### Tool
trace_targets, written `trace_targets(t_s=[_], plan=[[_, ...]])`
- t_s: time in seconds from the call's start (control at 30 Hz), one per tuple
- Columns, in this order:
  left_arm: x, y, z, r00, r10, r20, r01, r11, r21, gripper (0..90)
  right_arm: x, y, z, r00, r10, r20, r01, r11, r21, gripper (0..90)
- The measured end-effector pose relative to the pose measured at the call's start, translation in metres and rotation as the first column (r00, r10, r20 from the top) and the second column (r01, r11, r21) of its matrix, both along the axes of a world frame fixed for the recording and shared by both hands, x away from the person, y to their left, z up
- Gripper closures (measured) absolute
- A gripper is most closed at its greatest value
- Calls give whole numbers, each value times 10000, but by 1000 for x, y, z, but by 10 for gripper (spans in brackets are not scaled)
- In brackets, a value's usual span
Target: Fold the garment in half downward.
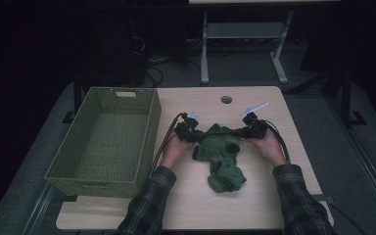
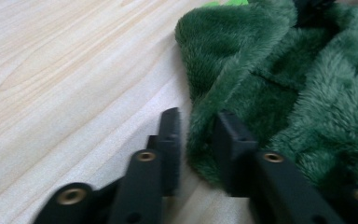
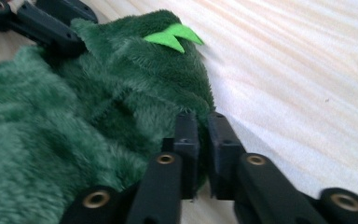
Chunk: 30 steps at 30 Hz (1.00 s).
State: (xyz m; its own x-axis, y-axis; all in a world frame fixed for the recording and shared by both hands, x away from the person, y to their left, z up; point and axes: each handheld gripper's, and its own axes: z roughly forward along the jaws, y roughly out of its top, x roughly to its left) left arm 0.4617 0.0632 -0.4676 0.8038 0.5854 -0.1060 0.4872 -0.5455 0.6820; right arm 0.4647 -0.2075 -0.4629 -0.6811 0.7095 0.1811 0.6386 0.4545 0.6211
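Note:
A dark green plush garment (image 1: 223, 159) lies crumpled at the middle of the wooden table (image 1: 274, 103). Its top edge runs straight between my two grippers. My left gripper (image 1: 196, 134) holds the garment's left corner: a thick fold of plush (image 2: 200, 135) sits between its jaws, which stand a little apart around it. My right gripper (image 1: 242, 131) is shut tight on the right corner (image 3: 204, 135). A light green felt spike (image 3: 175, 37) sticks out of the plush (image 3: 98, 116). The left gripper's black jaws appear in the right gripper view at the top left (image 3: 51, 28).
A green woven basket (image 1: 149, 127) with nothing in it stands at the table's left side, close to my left hand. A round cable hole (image 1: 226, 99) sits near the far edge. Bare wood lies right of the garment and along the near edge.

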Motion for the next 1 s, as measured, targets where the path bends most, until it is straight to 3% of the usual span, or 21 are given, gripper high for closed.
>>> trace_targets(t_s=[0.1,0.33,0.43,0.47,0.53,0.57,0.6,0.77,0.87,1.0], plan=[[0,0,0,9999,-65,-124,65,10000,-9,857,0,-1,-1,9999,-83,-114,84,9999,72,875],[2,3,12,9999,0,-101,-3,9994,-335,877,0,-8,14,9981,-532,302,517,9975,492,888],[4,1,31,9994,119,317,-93,9967,-808,877,-1,-13,27,9945,-795,678,737,9938,831,889],[4,1,31,9994,119,317,-93,9967,-808,877,-1,-15,31,9927,-871,835,791,9924,945,889],[6,-2,48,9979,86,638,-25,9955,-950,876,-1,-20,36,9892,-1067,1005,945,9884,1190,889],[6,-2,48,9979,86,638,-25,9955,-950,876,0,-22,39,9904,-1052,893,943,9885,1181,889],[7,-6,58,9966,41,817,45,9944,-1052,875,1,-25,42,9888,-1160,938,1046,9875,1181,889],[7,-15,76,9922,-12,1245,178,9911,-1321,872,5,-36,62,9810,-1484,1252,1317,9824,1324,889],[6,-17,82,9892,19,1467,205,9883,-1511,870,3,-40,74,9721,-1646,1672,1405,9791,1470,889],[-2,-17,88,9878,-104,1553,381,9836,-1762,869,-4,-43,81,9722,-1592,1718,1298,9767,1707,888]])
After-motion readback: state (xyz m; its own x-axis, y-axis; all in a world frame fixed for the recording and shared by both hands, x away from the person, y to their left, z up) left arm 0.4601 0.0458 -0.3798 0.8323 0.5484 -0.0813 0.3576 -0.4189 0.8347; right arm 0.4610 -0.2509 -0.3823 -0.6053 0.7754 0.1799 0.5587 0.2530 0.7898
